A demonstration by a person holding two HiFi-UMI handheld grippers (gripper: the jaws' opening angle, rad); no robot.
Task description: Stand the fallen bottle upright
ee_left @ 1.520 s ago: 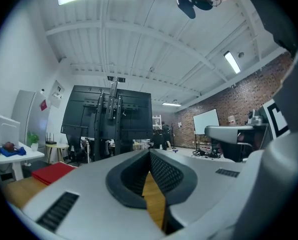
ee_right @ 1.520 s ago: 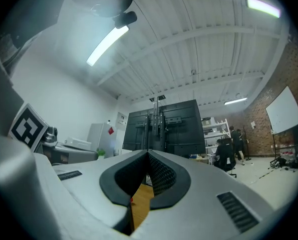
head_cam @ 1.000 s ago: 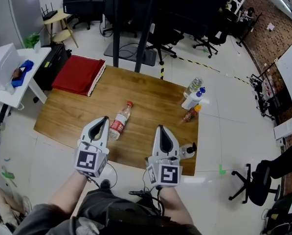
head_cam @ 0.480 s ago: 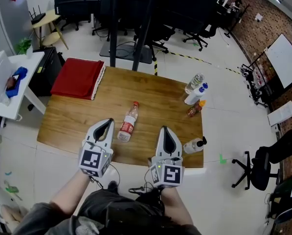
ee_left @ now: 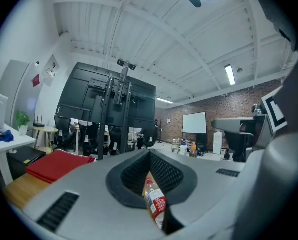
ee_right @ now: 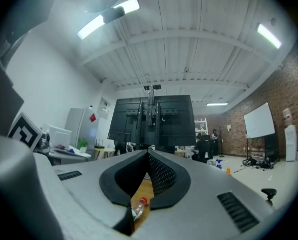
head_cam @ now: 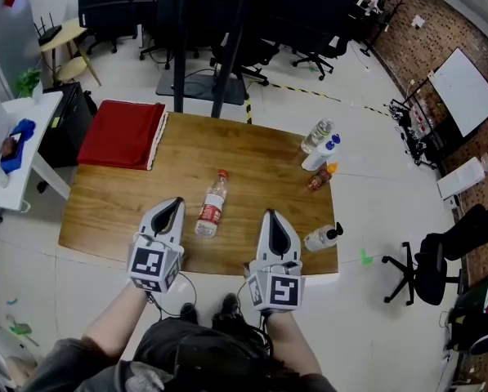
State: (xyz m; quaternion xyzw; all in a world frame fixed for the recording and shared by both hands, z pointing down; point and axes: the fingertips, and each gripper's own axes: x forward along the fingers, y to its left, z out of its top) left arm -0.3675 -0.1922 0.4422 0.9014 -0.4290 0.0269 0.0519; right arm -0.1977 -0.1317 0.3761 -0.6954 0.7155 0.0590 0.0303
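The wooden table (head_cam: 252, 149) carries the whole job, and the fallen bottle (head_cam: 211, 211) lies on its side near the middle of it. It is a clear plastic water bottle with a red label; its red cap points at the far edge and its base faces the person. The left gripper (head_cam: 175, 202) hovers just beside the bottle's base end and the right gripper (head_cam: 269, 216) sits farther off to the other side. Both have their jaws pressed together with nothing between them, and each gripper view sees the bottle only through the gap below the jaws. The step in hand looks like the approach, so the jaws must part first. A sound plan is to open one gripper wide and take the bottle across its body near the label, not at the slim neck. It can then pivot up about its base, while the other gripper steadies it against rolling — a round bottle on smooth wood will likely skid. The room is an open office with a brick wall, black chairs and a tall black stand (head_cam: 219, 47). On the table, a red folded cloth (head_cam: 121, 133) covers the far left corner. A few small bottles (head_cam: 319, 149) cluster at the far right, well apart from the work, and a pump bottle (head_cam: 324, 237) lies at the near right edge.
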